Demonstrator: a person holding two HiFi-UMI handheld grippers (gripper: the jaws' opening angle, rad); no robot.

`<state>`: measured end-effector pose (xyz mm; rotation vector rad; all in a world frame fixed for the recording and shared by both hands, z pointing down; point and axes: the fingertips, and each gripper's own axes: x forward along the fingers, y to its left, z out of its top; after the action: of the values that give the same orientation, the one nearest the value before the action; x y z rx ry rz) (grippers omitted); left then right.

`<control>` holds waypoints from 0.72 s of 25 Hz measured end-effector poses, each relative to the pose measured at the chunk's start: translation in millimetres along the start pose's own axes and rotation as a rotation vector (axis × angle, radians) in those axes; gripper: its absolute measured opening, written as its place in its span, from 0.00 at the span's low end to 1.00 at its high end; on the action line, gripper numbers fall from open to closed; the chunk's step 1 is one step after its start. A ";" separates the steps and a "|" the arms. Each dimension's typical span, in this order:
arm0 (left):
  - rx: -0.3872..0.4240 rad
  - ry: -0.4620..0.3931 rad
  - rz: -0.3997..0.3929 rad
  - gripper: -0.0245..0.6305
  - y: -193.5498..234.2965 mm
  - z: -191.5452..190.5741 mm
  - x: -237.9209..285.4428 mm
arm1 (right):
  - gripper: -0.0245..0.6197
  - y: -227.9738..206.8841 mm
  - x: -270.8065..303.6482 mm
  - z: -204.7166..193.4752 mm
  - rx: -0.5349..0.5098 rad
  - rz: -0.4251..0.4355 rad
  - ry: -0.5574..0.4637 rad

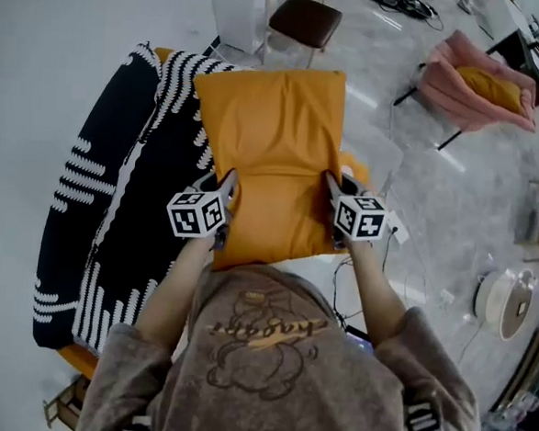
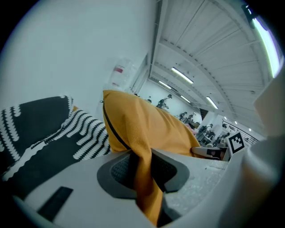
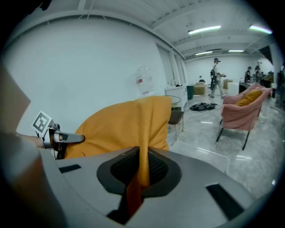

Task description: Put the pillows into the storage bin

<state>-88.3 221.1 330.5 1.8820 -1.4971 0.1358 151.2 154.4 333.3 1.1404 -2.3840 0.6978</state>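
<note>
- The left tongs (image 2: 141, 167) are clamped on the near left edge of the orange pillow (image 1: 274, 146).
- The right tongs (image 3: 140, 167) are closed tight on its near right edge.
- The pillow stretches between both tongs, just right of a black-and-white striped pillow (image 1: 114, 199).

- You hold the orange pillow (image 1: 275, 155) flat and creased, pinched at both near edges.
- Two black-and-white pillows (image 1: 114, 204) lie side by side, just left.

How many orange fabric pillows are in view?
2. The near pillow is pinched by the left gripper and right gripper; the far pillow lies on the pink armchair, upper right. Orange edges below may hide more.
</note>
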 end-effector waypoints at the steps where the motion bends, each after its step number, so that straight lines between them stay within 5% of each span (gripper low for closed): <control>1: 0.021 0.020 -0.034 0.16 -16.2 3.1 20.7 | 0.07 -22.0 -9.6 1.2 0.025 -0.039 -0.015; 9: 0.150 0.156 -0.232 0.16 -122.3 11.2 166.5 | 0.07 -166.4 -57.6 -3.5 0.186 -0.267 -0.082; 18: 0.160 0.284 -0.340 0.16 -182.6 36.6 331.4 | 0.06 -305.9 -35.5 28.9 0.279 -0.416 -0.053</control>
<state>167.1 -55.6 382.5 2.1140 -0.9875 0.3558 412.3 -7.1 370.8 1.7228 -2.0298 0.8747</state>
